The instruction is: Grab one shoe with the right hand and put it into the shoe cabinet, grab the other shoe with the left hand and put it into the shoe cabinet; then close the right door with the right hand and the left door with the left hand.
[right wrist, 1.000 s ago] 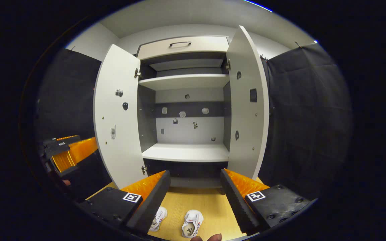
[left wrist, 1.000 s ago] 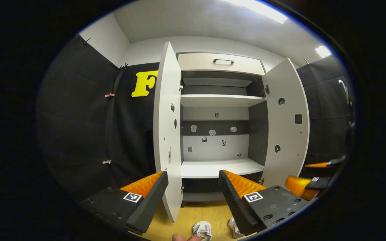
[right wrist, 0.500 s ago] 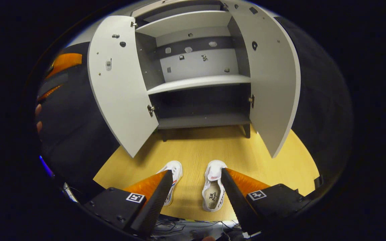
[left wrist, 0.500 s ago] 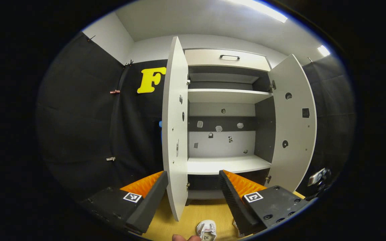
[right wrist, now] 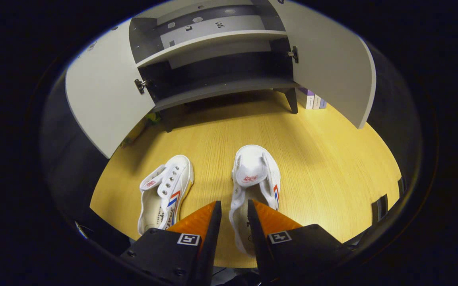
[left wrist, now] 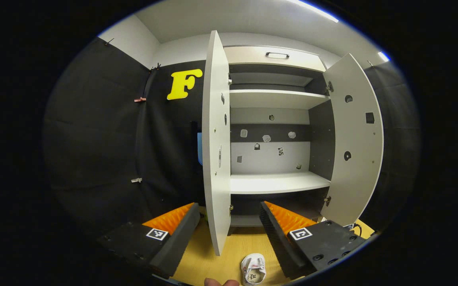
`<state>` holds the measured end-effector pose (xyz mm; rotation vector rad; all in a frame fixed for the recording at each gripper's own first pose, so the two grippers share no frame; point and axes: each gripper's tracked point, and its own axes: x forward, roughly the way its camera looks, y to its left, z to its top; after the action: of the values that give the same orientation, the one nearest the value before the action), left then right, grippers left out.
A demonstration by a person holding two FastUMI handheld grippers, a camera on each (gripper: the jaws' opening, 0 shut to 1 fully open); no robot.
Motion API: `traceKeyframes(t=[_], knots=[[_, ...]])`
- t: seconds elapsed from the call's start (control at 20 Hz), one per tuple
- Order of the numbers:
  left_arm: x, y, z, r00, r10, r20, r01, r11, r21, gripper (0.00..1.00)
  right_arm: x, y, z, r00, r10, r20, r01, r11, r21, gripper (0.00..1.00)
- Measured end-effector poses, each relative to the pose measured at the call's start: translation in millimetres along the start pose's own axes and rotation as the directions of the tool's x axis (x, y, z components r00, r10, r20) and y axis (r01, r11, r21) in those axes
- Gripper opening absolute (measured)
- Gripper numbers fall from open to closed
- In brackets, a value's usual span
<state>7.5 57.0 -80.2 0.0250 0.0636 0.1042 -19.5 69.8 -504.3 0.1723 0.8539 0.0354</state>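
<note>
— Two shoes, both white, lie side by side on the yellow wooden floor (right wrist: 324,159) in front of the shoe cabinet (right wrist: 217,59), toes toward it. In the right gripper view the right shoe (right wrist: 255,186) sits straight, while the left shoe (right wrist: 165,194) is angled a little and has red and blue stripes on its side.

— And the right gripper (right wrist: 233,210)?

— It points down at the right shoe. Its two fingers are drawn narrow, with the left side wall of that shoe showing in the slim gap between them. Whether both fingers actually press on the wall cannot be told.

— How many doors does the cabinet have?

— Two, and both stand open. In the left gripper view the left door (left wrist: 215,151) is seen almost edge-on, the right door (left wrist: 358,143) swung wide. Between them are two pale shelves — an upper shelf (left wrist: 272,99) and a lower shelf (left wrist: 276,183) — with a drawer (left wrist: 274,57) on top carrying one dark handle.

— And the left gripper (left wrist: 229,214)?

— Held up, facing the cabinet, its two fingers spread wide with nothing between them but the bottom of the left door farther off. One shoe (left wrist: 253,270) peeks in below, and a fingertip (left wrist: 221,283) shows at the bottom edge.

— Anything else?

— A few books (right wrist: 312,100) stand on the floor behind the right door.
</note>
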Motion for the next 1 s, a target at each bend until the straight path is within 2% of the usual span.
traceKeyframes(t=[0.35,0.4,0.45,0.5,0.55,0.6,0.65,0.7,0.8,0.85,0.9,1.0], knots=[[7.0,10.3,-20.2,0.999,0.013,-0.034,-0.013,1.000,-0.003,0.95,55.5,0.4,7.5,0.997,-0.051,0.055,0.052,0.998,-0.022,0.48],[8.1,12.8,-24.1,0.999,0.017,-0.041,-0.017,1.000,-0.002,0.95,59.7,0.1,7.9,0.996,-0.050,0.068,0.052,0.998,-0.030,0.45],[8.6,15.6,-26.5,0.999,0.022,-0.047,-0.022,1.000,-0.001,0.95,66.2,-2.0,5.6,0.996,-0.054,0.076,0.057,0.998,-0.040,0.48],[9.2,18.0,-29.7,0.998,0.027,-0.052,-0.027,1.000,0.001,0.95,63.1,-5.1,5.1,0.996,-0.045,0.082,0.049,0.998,-0.043,0.40],[9.4,20.9,-31.9,0.998,0.033,-0.058,-0.033,0.999,0.002,0.94,63.9,-3.4,9.9,0.993,-0.038,0.113,0.043,0.998,-0.049,0.16],[9.9,23.4,-35.0,0.997,0.036,-0.064,-0.036,0.999,0.002,0.95,68.5,-5.5,8.7,0.994,-0.020,0.105,0.027,0.997,-0.067,0.16],[9.9,24.2,-36.7,0.997,0.038,-0.068,-0.038,0.999,0.000,0.95,73.1,-4.3,6.6,0.995,-0.004,0.104,0.012,0.997,-0.077,0.11],[9.7,24.7,-38.6,0.997,0.038,-0.071,-0.038,0.999,-0.001,0.94,71.2,-3.9,8.7,0.996,0.007,0.088,-0.001,0.998,-0.069,0.08],[9.0,25.4,-39.8,0.997,0.036,-0.073,-0.036,0.999,0.001,0.94,63.8,-6.0,18.5,0.996,0.022,0.090,-0.019,0.999,-0.034,0.08],[9.4,25.1,-39.1,0.997,0.034,-0.072,-0.034,0.999,0.002,0.95,56.7,-5.1,25.8,0.994,0.038,0.101,-0.036,0.999,-0.024,0.03],[9.1,23.5,-39.0,0.997,0.030,-0.071,-0.030,1.000,0.003,0.95,48.9,-1.7,33.9,0.992,0.054,0.118,-0.052,0.998,-0.019,0.07],[10.4,21.3,-36.3,0.998,0.022,-0.067,-0.022,1.000,0.006,0.95,28.5,3.7,51.4,0.986,0.087,0.143,-0.085,0.996,-0.026,0.08]])
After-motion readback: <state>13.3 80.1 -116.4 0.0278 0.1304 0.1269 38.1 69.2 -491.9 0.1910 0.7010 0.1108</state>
